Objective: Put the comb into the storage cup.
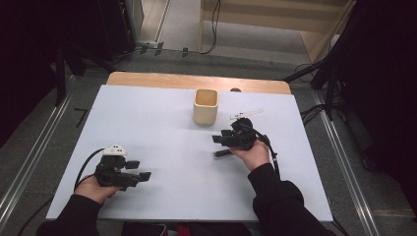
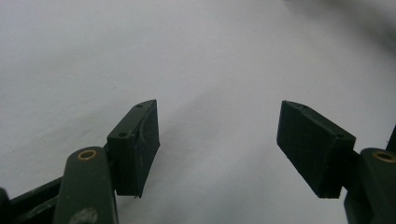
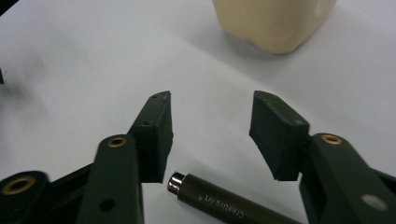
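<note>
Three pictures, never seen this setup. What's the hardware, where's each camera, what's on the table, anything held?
No robot: a person holds a hand-held two-jaw claw in each hand. The high view looks down on a white-covered table with the left claw and right claw. The other two views come from cameras riding on each claw, looking along its black jaws. On the table stand a cream cup and, lying flat, a dark pen-like stick with a silver tip. The stick lies between the right claw's jaws, not gripped. The left claw is open, empty.

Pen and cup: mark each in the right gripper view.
pen (image 3: 219,204), right gripper view, on its dark barrel near the silver tip.
cup (image 3: 273,21), right gripper view, on its cream side wall.
</note>
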A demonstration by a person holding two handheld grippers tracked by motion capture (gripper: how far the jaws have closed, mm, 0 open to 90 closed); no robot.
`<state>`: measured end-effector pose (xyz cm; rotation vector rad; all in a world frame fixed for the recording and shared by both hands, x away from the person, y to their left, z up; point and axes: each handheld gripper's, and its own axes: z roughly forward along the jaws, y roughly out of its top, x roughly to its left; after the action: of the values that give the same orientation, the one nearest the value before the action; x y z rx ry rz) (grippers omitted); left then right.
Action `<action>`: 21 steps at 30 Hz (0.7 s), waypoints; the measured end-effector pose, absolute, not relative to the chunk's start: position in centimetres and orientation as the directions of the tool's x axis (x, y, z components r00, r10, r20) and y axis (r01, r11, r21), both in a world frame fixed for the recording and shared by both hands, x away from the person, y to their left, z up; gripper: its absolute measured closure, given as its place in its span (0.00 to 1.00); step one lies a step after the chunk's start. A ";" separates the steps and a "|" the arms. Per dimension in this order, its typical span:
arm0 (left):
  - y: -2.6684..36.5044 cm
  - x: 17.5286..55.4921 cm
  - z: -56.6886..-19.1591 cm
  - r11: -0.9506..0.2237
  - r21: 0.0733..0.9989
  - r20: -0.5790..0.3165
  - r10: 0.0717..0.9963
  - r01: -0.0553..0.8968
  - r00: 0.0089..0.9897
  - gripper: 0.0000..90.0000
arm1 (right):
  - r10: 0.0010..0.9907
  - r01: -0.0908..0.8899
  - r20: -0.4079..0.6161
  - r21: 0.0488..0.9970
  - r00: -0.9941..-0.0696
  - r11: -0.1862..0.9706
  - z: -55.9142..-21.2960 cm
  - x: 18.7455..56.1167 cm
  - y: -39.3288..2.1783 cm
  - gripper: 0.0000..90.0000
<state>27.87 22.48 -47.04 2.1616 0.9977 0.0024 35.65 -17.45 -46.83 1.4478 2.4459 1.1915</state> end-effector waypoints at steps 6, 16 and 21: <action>22.5 27.8 -47.0 -0.416 0.634 -0.288 0.655 0.651 0.699 0.34 | 0.767 0.731 0.324 0.630 -0.553 0.261 -47.6 35.7 -17.8 0.72; 22.4 27.8 -47.0 -0.420 0.634 -0.288 0.651 0.649 0.702 0.34 | 0.744 0.735 0.331 0.607 -0.581 0.303 -48.4 35.5 -17.7 0.98; 22.4 27.8 -47.0 -0.419 0.635 -0.288 0.651 0.649 0.702 0.34 | 0.732 0.741 0.340 0.588 -0.590 0.324 -49.0 35.4 -17.2 0.98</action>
<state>27.79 22.40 -46.97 2.1549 0.9875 0.0039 35.45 -17.20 -49.03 1.4275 2.5661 1.1494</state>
